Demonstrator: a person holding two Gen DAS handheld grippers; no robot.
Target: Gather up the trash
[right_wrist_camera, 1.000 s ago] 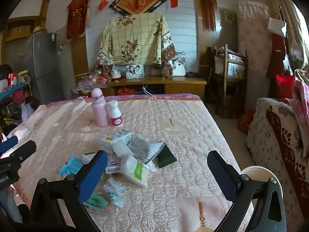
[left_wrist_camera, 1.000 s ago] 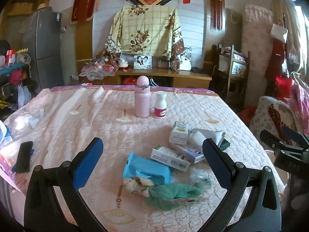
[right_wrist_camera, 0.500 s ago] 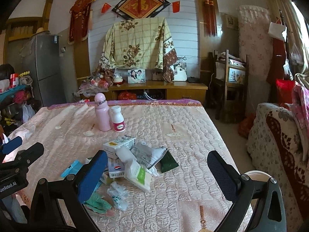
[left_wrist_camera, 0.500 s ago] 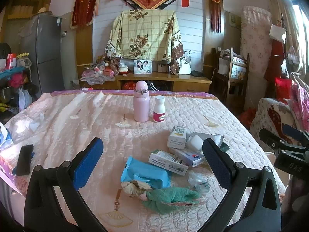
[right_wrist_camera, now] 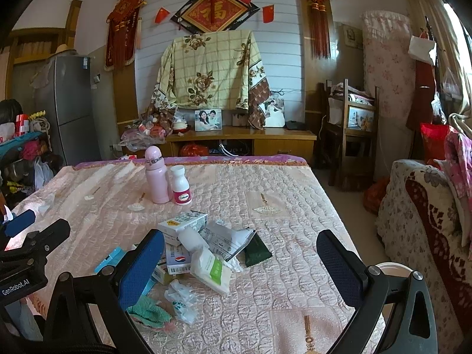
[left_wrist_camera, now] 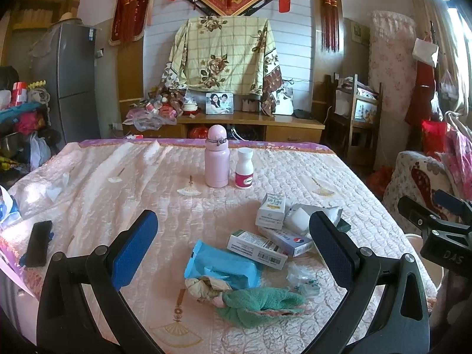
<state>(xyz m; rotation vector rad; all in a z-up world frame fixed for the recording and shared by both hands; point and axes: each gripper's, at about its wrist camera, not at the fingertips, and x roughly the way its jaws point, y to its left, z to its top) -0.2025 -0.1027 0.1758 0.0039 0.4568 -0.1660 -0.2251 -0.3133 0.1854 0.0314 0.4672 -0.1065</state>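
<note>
A heap of trash lies on the pink quilted table (left_wrist_camera: 103, 194): a blue wipes packet (left_wrist_camera: 222, 265), several small cardboard boxes (left_wrist_camera: 256, 247), a crumpled clear wrapper (left_wrist_camera: 301, 278), a green cloth (left_wrist_camera: 259, 301) and a white-green tissue pack (right_wrist_camera: 211, 270). A grey torn packet (right_wrist_camera: 227, 240) and a dark green sachet (right_wrist_camera: 256, 253) lie beside them. My left gripper (left_wrist_camera: 233, 250) is open and empty, held above the near edge over the heap. My right gripper (right_wrist_camera: 240, 264) is open and empty, to the right of the heap. A white bin rim (right_wrist_camera: 393, 267) shows beyond the table's right edge.
A pink flask (left_wrist_camera: 217, 159) and a white pill bottle (left_wrist_camera: 244, 169) stand upright mid-table. A black phone (left_wrist_camera: 37, 243) lies at the left edge. A sofa (right_wrist_camera: 427, 215) is on the right, a wooden sideboard (left_wrist_camera: 250, 125) and a fridge (left_wrist_camera: 73, 82) behind.
Both views have tilted up a little, so the trash heap sits slightly lower in frame. Both grippers stay open and nothing on the table has moved.
</note>
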